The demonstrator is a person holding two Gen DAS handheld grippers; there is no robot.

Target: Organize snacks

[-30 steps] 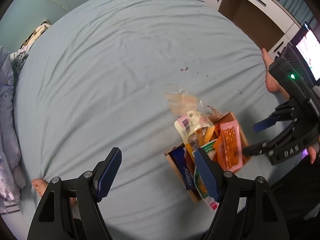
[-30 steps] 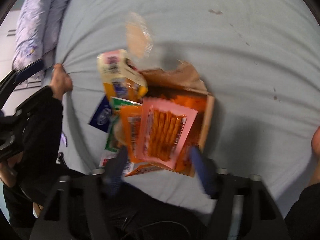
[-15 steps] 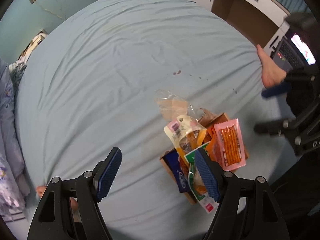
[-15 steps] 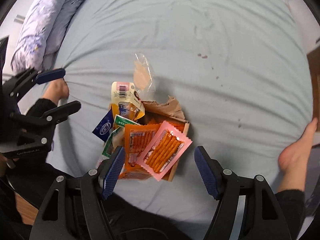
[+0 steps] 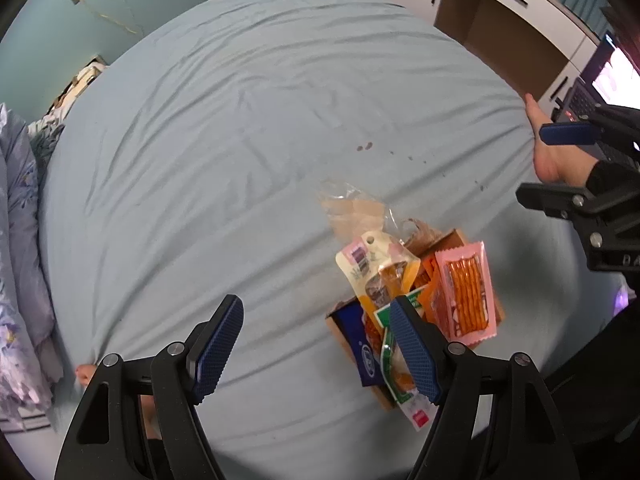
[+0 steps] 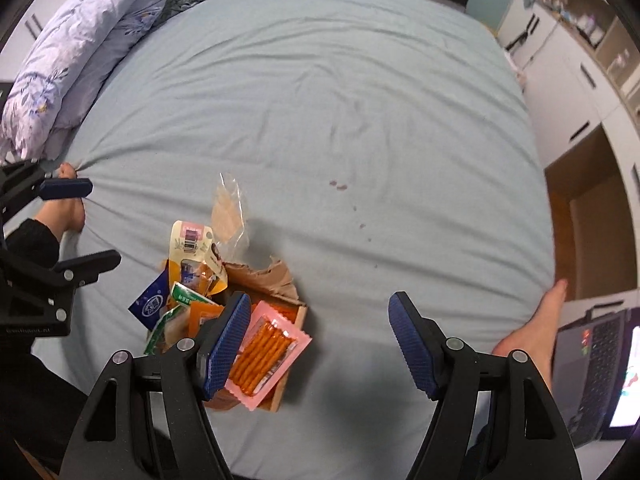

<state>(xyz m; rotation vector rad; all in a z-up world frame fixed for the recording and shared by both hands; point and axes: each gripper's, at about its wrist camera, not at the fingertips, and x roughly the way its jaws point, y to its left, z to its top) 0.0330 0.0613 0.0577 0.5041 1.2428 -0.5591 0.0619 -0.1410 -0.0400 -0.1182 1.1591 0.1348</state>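
A brown cardboard box [image 5: 452, 240] [image 6: 280, 390] full of snack packets sits on the light blue bed sheet [image 5: 248, 128]. On top lie a pink packet of orange sticks [image 5: 466, 288] [image 6: 266, 354], a cream and orange pouch [image 5: 374, 266] [image 6: 192, 246], a dark blue packet [image 5: 362, 350] [image 6: 152, 300] and a green and white packet [image 6: 186, 296]. A clear plastic wrapper [image 5: 352, 210] [image 6: 228, 210] lies just beyond the box. My left gripper [image 5: 316, 346] is open and empty, left of the box. My right gripper [image 6: 320, 346] is open and empty, above the box's right side.
A purple floral duvet [image 6: 68, 52] is bunched at the bed's far left. White cabinets and a wooden desk [image 6: 580, 128] stand along the right. A laptop [image 6: 600, 368] sits at lower right. The person's bare feet [image 6: 532, 328] rest on the bed's edges.
Both grippers have lifted up and back from the box. The right gripper has swung to look further across the bed. The snacks have not moved.
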